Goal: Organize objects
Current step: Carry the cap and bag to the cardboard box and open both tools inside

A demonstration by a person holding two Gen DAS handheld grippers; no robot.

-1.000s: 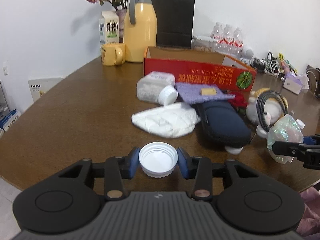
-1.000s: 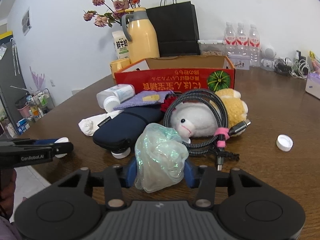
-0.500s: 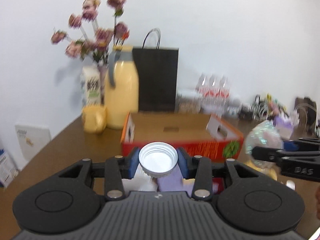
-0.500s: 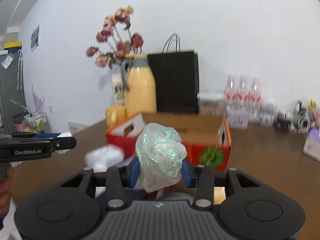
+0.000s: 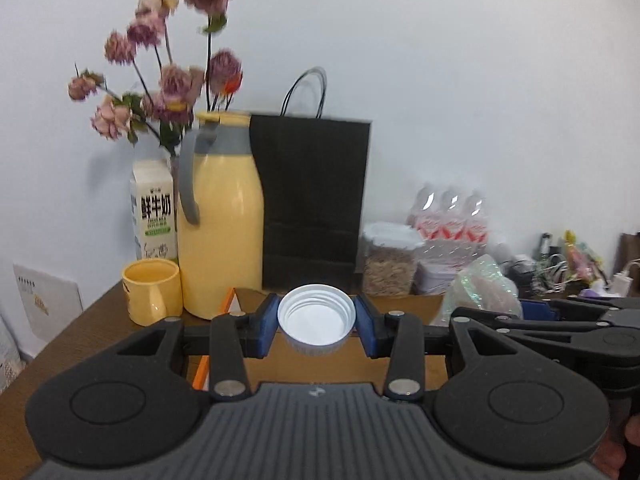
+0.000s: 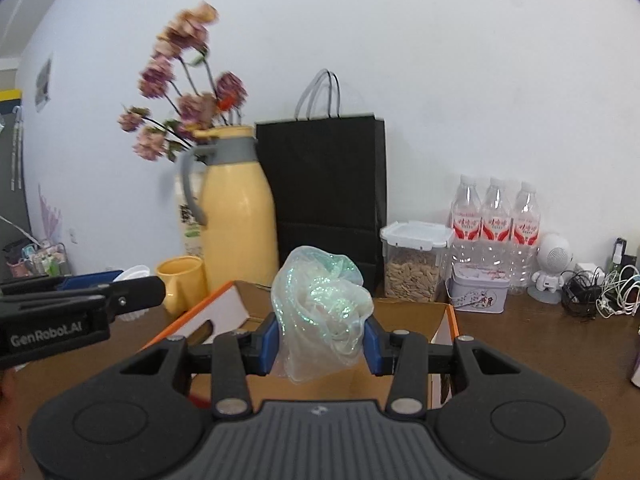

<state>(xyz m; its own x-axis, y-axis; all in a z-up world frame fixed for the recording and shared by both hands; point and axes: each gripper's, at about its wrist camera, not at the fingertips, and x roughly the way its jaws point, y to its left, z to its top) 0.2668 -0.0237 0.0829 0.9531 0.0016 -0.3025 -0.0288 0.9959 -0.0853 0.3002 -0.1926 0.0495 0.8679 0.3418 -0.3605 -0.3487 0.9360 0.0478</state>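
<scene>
Both tools pinch loads, left tool (image 5: 316, 326) a white cap (image 5: 316, 320), right tool (image 6: 320, 338) crumpled film (image 6: 320, 312) (box floor hidden).

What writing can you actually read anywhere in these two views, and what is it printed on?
"鲜牛奶": milk carton, with smaller lines beneath too small to read.
"GenRoboLAI", last letters uncertain: side of the left hand-held gripper.
Water bottles: red labels, text too small to read.
Tin box: print too small to read.
</scene>
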